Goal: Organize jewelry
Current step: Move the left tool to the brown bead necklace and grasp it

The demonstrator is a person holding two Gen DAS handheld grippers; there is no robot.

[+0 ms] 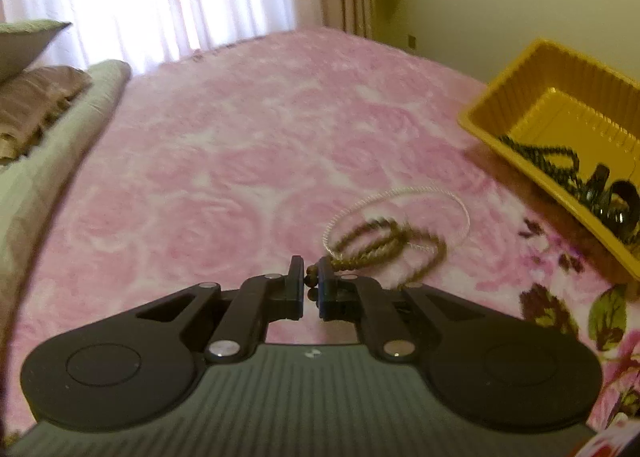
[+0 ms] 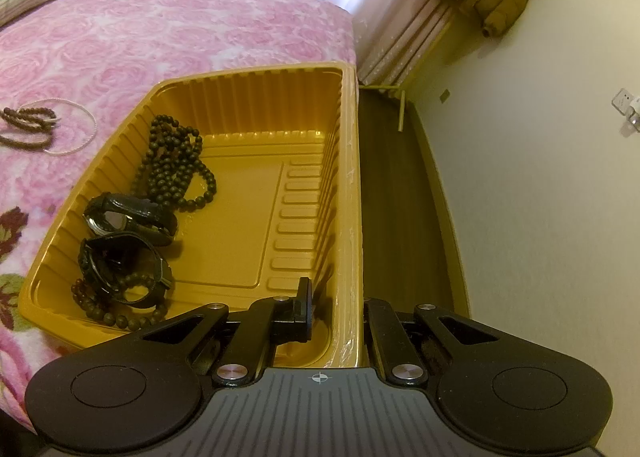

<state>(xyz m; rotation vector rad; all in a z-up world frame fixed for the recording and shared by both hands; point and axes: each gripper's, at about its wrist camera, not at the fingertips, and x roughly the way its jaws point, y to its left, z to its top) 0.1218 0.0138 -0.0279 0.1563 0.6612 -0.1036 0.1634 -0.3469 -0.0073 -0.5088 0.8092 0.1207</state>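
My left tongs pinching brown bead strand, loops trailing over pink bed. My right tongs clamped on yellow tray rim; watches, dark beads inside.

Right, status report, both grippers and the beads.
Left gripper shut on brown bead string. Right gripper clamped on yellow tray wall. Path to tray clear.

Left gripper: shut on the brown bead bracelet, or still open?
Shut on it. The left gripper has its pads pinched on the brown bead bracelet, whose loops trail over the pink blanket.
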